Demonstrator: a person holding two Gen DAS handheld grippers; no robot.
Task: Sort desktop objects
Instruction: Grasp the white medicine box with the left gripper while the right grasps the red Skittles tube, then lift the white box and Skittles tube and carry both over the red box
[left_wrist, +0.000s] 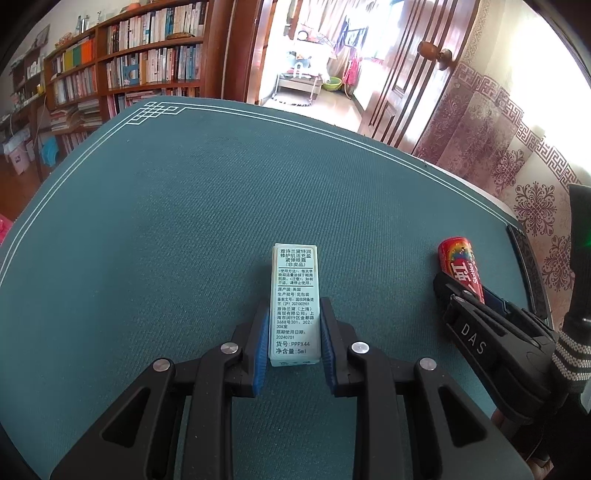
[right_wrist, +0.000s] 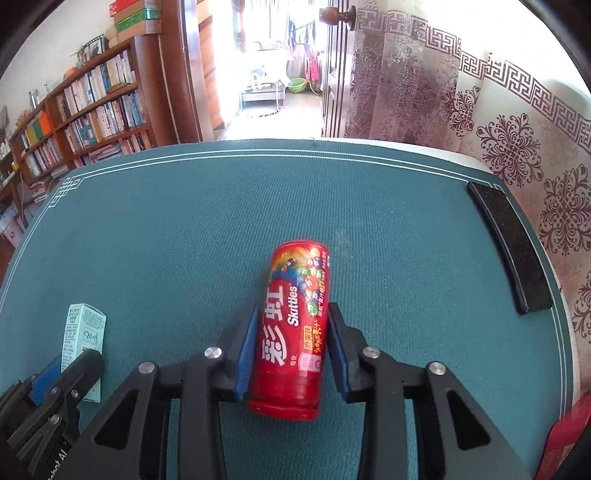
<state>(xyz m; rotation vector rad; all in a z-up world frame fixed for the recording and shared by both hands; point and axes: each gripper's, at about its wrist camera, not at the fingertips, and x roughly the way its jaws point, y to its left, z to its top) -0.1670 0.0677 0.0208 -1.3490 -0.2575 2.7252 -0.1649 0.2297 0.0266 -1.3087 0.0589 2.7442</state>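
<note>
Blue-padded left tool (left_wrist: 294, 334) clasps the pale eye-cream carton (left_wrist: 293, 306) at its lower half, lying on the bench (left_wrist: 166, 221) left of the Skittles tube (right_wrist: 295, 328); light, crushable card; right tool (right_wrist: 291, 350) brackets that slick, rigid tube mid-body.

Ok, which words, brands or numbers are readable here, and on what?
"Skittles" and "彩虹": red candy tube.
"货号: PPPX44", "净含量: 5ml", "20240701": pale box; its finer print is too small.
"DAS": right gripper body.
Book spines on the bookshelf: too blurred.
</note>
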